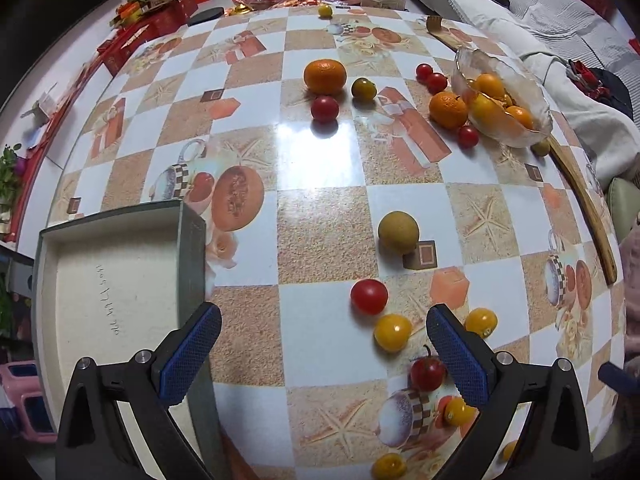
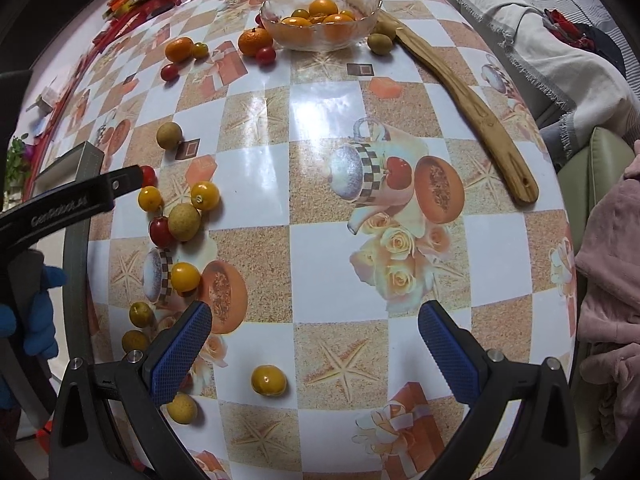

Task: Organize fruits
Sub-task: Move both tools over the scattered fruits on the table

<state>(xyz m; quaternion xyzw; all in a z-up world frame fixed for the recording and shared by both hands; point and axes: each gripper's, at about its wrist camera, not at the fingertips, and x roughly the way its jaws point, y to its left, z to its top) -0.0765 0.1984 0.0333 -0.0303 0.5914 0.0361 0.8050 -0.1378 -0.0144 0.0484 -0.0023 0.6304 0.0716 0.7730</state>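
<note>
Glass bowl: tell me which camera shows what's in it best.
The right wrist view. There the glass bowl sits upright at the far end of the table, rim fully visible, with the orange fruit inside easy to see. The left wrist view shows the bowl near the right edge, distorted and tilted-looking, its contents partly overlapping.

Left gripper (image 1: 324,354): jaws wide apart, nothing between, bare checkered tablecloth (image 1: 320,216) ahead. Grey box (image 1: 192,248) wall just beside left finger, blocks leftward pass. Right finger crowded: yellow tomato (image 1: 393,332), red tomato (image 1: 369,296), stemmed red tomato (image 1: 427,373) close by. Longan (image 1: 398,232) farther ahead on right.

Right gripper (image 2: 315,346): jaws wide, broad open cloth ahead to glass bowl (image 2: 320,10). Lone yellow fruit (image 2: 268,380) below gap. Fruit cluster (image 2: 184,222) left; wooden spatula (image 2: 472,108) bars right edge.
</note>
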